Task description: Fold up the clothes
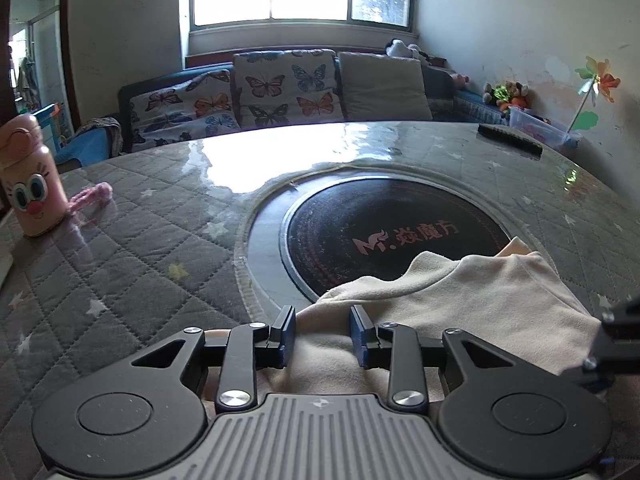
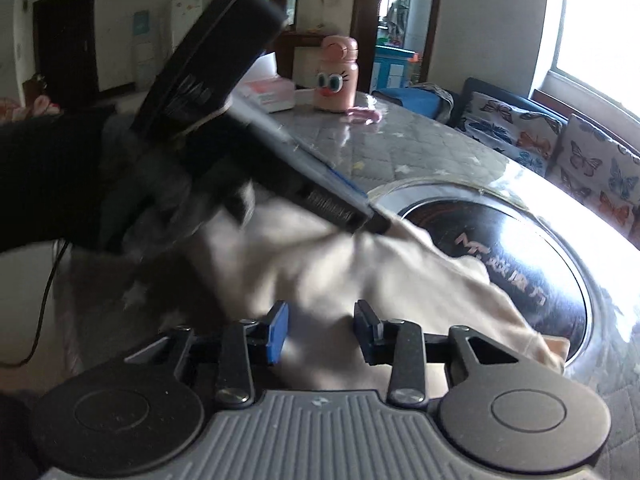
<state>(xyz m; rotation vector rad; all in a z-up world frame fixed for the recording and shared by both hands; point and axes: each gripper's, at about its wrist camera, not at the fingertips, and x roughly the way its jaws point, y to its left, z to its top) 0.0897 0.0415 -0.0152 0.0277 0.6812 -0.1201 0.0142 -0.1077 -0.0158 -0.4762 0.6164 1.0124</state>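
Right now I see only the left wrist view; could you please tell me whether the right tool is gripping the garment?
Observer: No, the right tool is open, with its fingers apart above the cream garment.
Operator: Thanks. Is anything beside the pink bottle?
Observer: Yes, a pink-and-white box lies next to it.
Operator: Is there anything at the table edge?
Observer: A black cable hangs beside it.

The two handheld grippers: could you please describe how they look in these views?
Both match: the left gripper and right gripper have blue finger pads on black linkage arms with silver pivot screws, two round black discs, and a ribbed grey body between them.
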